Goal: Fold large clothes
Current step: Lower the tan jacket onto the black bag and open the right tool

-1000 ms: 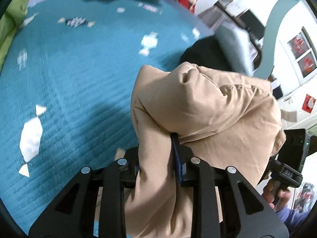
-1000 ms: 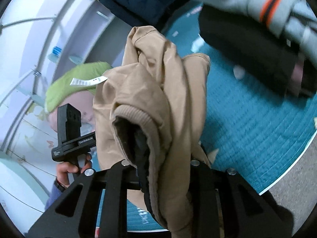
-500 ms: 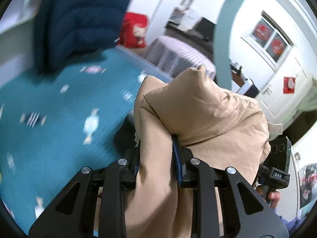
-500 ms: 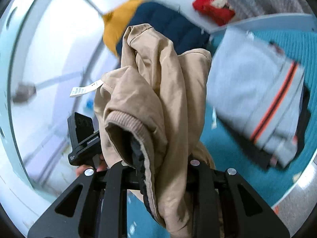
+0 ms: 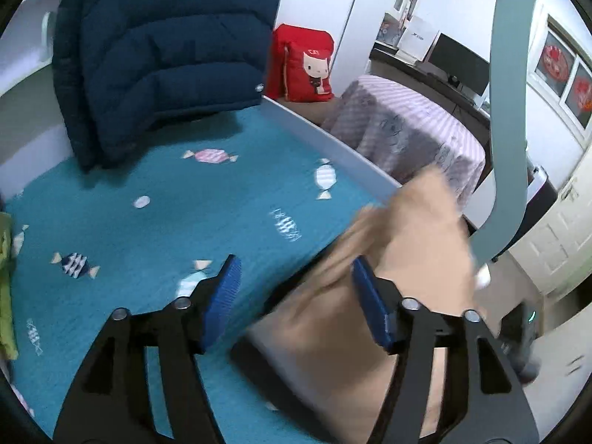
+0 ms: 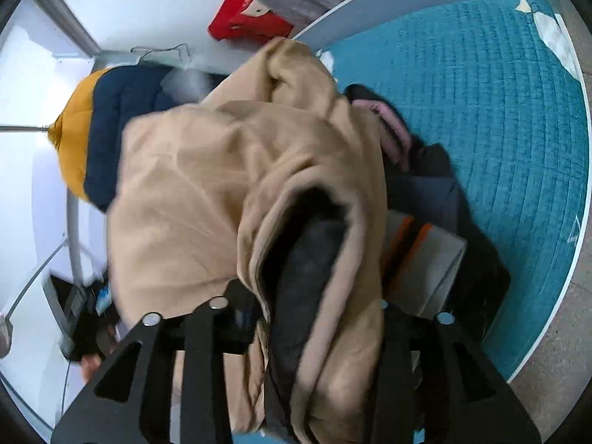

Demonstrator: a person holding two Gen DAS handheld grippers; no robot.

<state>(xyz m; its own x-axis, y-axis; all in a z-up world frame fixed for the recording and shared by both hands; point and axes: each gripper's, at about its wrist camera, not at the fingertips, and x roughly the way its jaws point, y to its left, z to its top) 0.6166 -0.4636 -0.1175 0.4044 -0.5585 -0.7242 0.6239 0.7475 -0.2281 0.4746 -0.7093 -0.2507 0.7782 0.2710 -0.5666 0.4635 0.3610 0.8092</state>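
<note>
A tan jacket with a dark lining hangs blurred over the teal quilted bed. In the left wrist view it lies behind and partly between the jaws. My left gripper is opening, its blue pads wide apart and pressing on nothing. In the right wrist view the bunched tan jacket fills the gap of my right gripper. Its jaws are opening with the fabric still touching both fingers, and the pads are hidden. The jacket hangs over a pile of folded clothes.
A navy puffer jacket leans at the bed's far end, and a red cushion stands beyond the white bed rail. A table under striped cloth stands beside the bed. The pile holds a grey orange-striped garment and a black garment.
Both grippers swung across the bed with the jacket. The left jaws sprang wide and let go of the fabric. The right jaws widened, and the jacket now hangs over the folded pile.
</note>
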